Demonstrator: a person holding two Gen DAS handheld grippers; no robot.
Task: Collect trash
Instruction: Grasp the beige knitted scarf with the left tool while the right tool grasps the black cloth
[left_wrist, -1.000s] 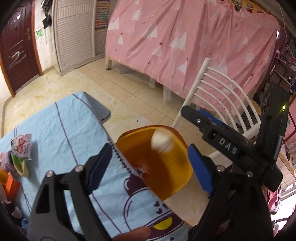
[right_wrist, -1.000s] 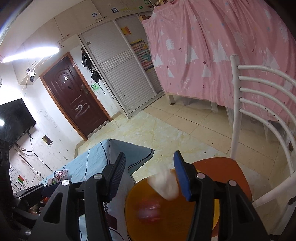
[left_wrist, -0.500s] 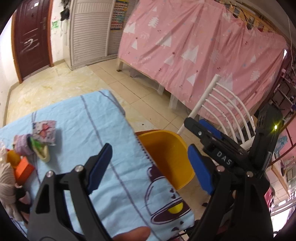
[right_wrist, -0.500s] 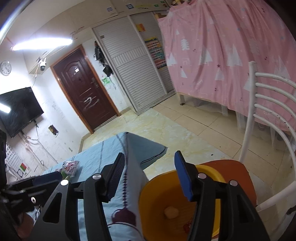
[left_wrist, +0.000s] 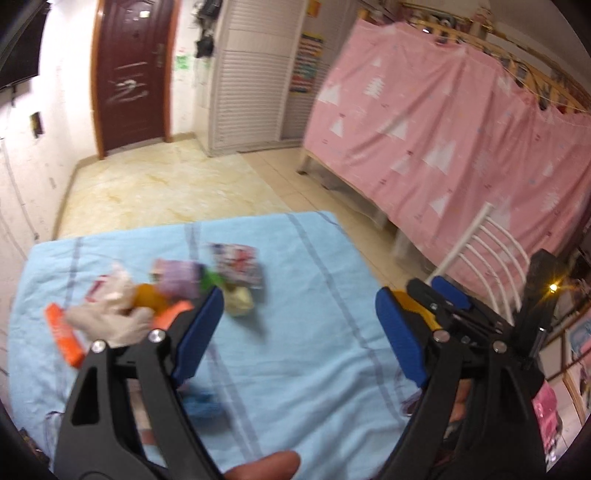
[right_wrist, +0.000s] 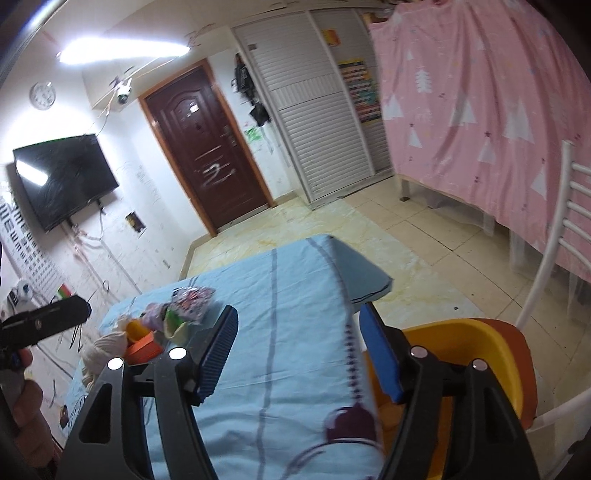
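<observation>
1. A table under a light blue cloth (left_wrist: 295, 332) fills the near half of both views; its far right corner hangs down toward the tiled floor.
2. A pink curtain (left_wrist: 443, 129) printed with white trees covers the right side of the room.
3. A white slatted chair (right_wrist: 554, 240) stands at the table's right edge, with an orange seat.
4. A yellow bin (right_wrist: 461, 354) sits on that seat, just beside the cloth's edge; its contents are hidden behind the right gripper's finger.
5. The left gripper (left_wrist: 299, 328) hovers over the cloth, its blue pads spread wide with nothing between them.
6. The right gripper (right_wrist: 299, 350) hangs near the table's right edge, jaws likewise spread and empty.
7. The trash pile (left_wrist: 166, 291) lies on the left part of the cloth, blurred: a cream crumpled wad, orange pieces, a purple wrapper and a patterned packet, touching or overlapping.
</observation>
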